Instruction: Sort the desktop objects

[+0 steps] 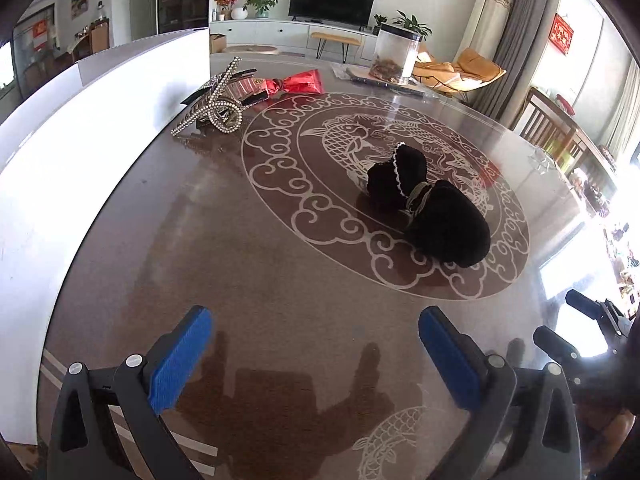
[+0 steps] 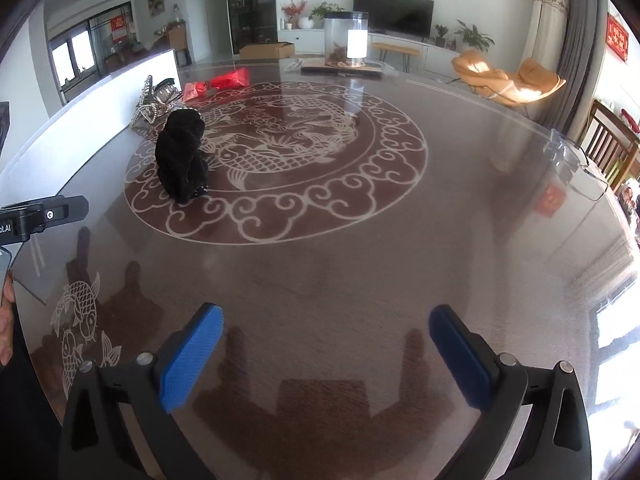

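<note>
The large round brown desk with a glossy top and a pale fish-and-cloud medallion carries all the things to sort. At its far edge stands a clear cylindrical plastic jar with a dark lid, with brownish contents at the bottom, on a flat dark board. Inside the medallion lies the soft black velvet bundle with a white beaded trim, which looks like two hair pieces lying together. Near the left rim, beside a white panel, sits a heap of rhinestone hair clips, and a red foil-wrapped packet is touching or just behind that heap; which one cannot be told.

The left tongs are spread wide and empty, hovering low over bare desk, with the black bundle ahead and slightly to the right. The right tongs are also wide and empty, and the bundle is well apart from them, far to the left.

The step in hand is probably the first pick, and the left tongs seem better placed for it. A good grasp would come down over one lobe of the velvet. Since the cloth is soft, the blue pads should close fully. The desk surface looks slippery, so pushing the bundle sideways should be avoided.
</note>
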The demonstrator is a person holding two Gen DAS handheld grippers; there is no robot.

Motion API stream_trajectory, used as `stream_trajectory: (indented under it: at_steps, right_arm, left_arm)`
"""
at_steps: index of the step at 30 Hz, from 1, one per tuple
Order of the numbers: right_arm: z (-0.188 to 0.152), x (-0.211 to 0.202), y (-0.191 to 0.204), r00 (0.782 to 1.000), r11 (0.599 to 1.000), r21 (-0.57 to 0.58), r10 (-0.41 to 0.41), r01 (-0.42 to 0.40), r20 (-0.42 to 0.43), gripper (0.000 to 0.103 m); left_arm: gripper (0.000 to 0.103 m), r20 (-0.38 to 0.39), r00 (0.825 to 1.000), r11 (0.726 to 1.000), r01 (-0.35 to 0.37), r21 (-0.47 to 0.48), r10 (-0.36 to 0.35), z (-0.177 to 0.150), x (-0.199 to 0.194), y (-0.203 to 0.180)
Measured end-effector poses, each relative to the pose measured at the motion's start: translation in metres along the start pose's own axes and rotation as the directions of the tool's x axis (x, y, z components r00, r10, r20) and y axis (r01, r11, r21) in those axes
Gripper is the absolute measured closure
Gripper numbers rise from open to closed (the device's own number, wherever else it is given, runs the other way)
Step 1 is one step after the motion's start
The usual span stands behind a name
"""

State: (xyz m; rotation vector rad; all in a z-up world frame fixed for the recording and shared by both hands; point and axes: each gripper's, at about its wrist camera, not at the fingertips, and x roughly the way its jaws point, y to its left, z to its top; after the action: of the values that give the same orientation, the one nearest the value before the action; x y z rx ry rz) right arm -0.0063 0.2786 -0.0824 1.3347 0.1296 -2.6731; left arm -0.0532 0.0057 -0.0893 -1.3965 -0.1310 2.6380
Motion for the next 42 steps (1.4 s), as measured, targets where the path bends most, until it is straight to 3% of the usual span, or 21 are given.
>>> stream_trajectory:
  at_steps: [3, 7, 14, 42]
  right_arm:
    - [0.002, 0.009, 0.007, 1.000, 1.000, -0.005, 0.008, -0.008, -0.022, 0.000]
    - [0.000, 0.012, 0.011, 1.000, 1.000, -0.014, 0.006, -0.006, -0.025, 0.000]
    - [-0.001, 0.012, 0.010, 1.000, 1.000, -0.014, 0.006, -0.006, -0.025, 0.000]
    - [0.000, 0.012, 0.010, 1.000, 1.000, -0.014, 0.007, -0.007, -0.025, 0.000]
  left_arm:
    - [0.000, -0.007, 1.000, 0.997, 0.026, -0.073, -0.026, -0.004, 0.004, 0.018]
    - [0.000, 0.013, 1.000, 0.995, 0.014, -0.097, -0.012, -0.005, 0.007, 0.022]
    - [0.000, -0.010, 0.989, 0.988, -0.146, 0.050, 0.147, -0.006, 0.022, -0.006]
    - [0.000, -0.009, 0.990, 0.988, -0.143, 0.054, 0.143, -0.006, 0.021, -0.004]
